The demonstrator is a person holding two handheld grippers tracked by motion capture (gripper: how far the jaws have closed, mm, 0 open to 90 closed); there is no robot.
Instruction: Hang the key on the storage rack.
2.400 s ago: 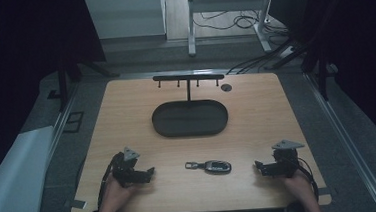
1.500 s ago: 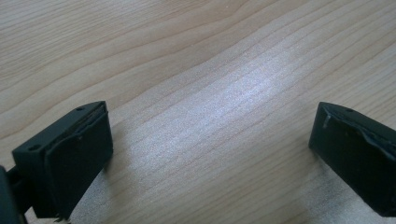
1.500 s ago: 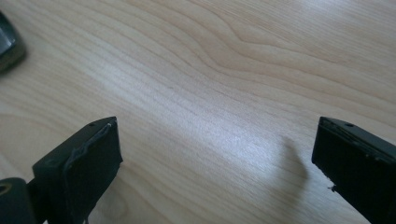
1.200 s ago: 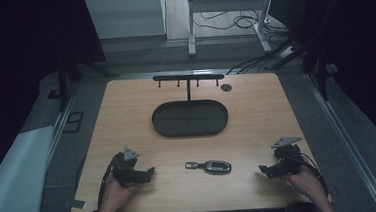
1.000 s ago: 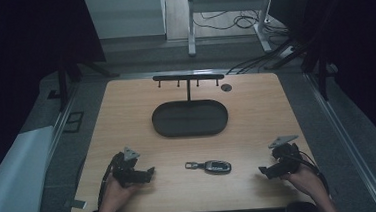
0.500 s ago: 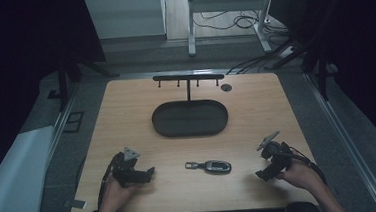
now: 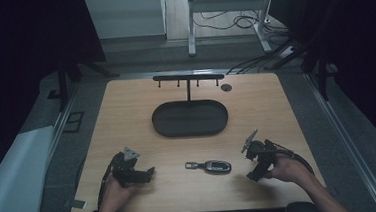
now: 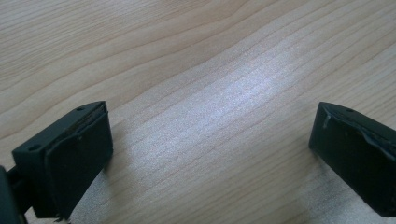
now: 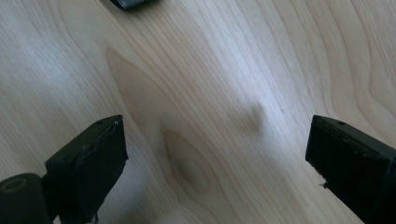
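Observation:
A dark car key fob [image 7: 210, 166] with a key ring lies flat on the wooden table [image 7: 126, 115] near the front edge, in the middle. My left gripper [image 7: 148, 174] rests at the front left, pointing right toward the fob but apart from it. Its jaws stand open over bare wood [image 8: 210, 154]. My right gripper [image 7: 252, 171] is held just right of the fob, tipped downward. Its jaws [image 9: 215, 158] are open and have just been closing slightly with nothing between them. An edge of the fob [image 9: 135, 3] shows at the top of the right gripper view.
A black oval tray [image 7: 157, 122] sits mid-table. Behind it stands a black rack with small hooks [image 7: 188, 78]. A round cable hole [image 7: 226, 88] is at the back right. Dark curtains and cables surround the table.
My right gripper has moved left toward the key fob and tilted over. The left gripper and the fob have stayed where they were.

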